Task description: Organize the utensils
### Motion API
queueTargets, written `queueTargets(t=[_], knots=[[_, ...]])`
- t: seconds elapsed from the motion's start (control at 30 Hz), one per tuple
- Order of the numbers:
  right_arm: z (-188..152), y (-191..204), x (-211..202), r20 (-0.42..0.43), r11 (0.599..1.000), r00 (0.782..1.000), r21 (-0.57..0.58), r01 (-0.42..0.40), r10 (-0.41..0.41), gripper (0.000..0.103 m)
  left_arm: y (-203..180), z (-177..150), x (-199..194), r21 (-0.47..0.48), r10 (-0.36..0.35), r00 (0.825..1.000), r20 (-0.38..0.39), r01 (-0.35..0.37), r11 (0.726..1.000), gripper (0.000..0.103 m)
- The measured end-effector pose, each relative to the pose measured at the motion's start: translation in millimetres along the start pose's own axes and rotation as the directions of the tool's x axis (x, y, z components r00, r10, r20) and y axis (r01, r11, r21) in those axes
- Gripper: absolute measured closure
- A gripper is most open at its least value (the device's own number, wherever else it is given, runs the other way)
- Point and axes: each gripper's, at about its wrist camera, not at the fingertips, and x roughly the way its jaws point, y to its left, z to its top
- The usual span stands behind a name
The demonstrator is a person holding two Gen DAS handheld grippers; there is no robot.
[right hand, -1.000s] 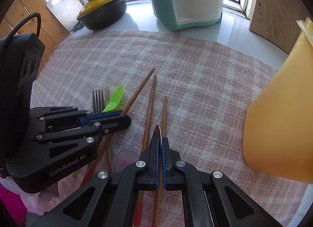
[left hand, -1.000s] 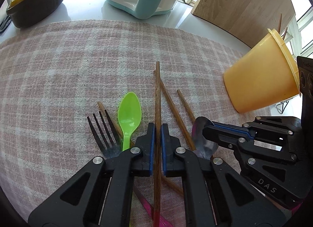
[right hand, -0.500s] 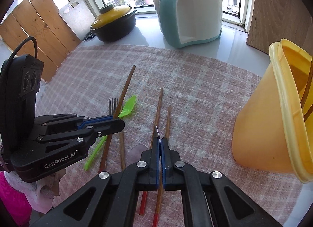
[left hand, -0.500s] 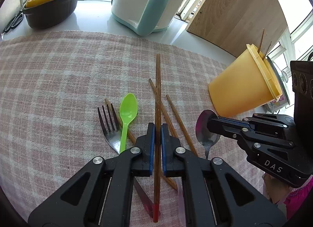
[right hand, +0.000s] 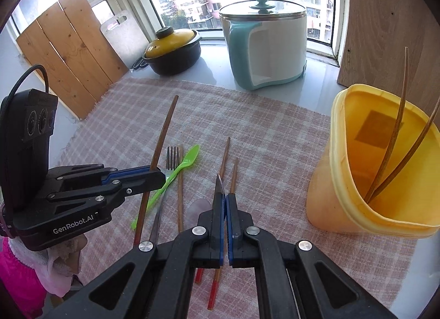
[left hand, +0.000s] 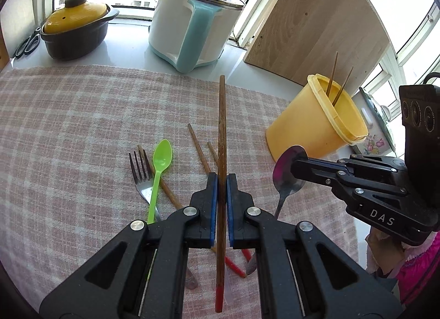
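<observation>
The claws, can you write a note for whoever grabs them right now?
Left claw: shut on a chopstick, held above the cloth.
Right claw: shut on a metal spoon, also held up.
Yellow tub: stands at the cloth's right edge, two chopsticks inside.
Left on the cloth: fork, green spoon, three chopsticks.
Next, probably: drop both held pieces in the tub, then fetch the rest.
</observation>
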Motion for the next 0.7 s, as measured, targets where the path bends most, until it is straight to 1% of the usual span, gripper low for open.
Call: queueTargets(t=[0.43,0.7], knots=[[4,-18,-60,0.081,0.999,0.996,-0.038,-0.019,0.022,0.103,-38,10,-22,0.013,0.003,0.996,0.085,-0.004,1.000,0.099],[16,-41,-94,0.111,0.998,0.992,-0.039,-0.053,0.057,0.103,-59,27,-28,-0.003,-0.022,0.990,0.141,0.023,1.000,0.099]])
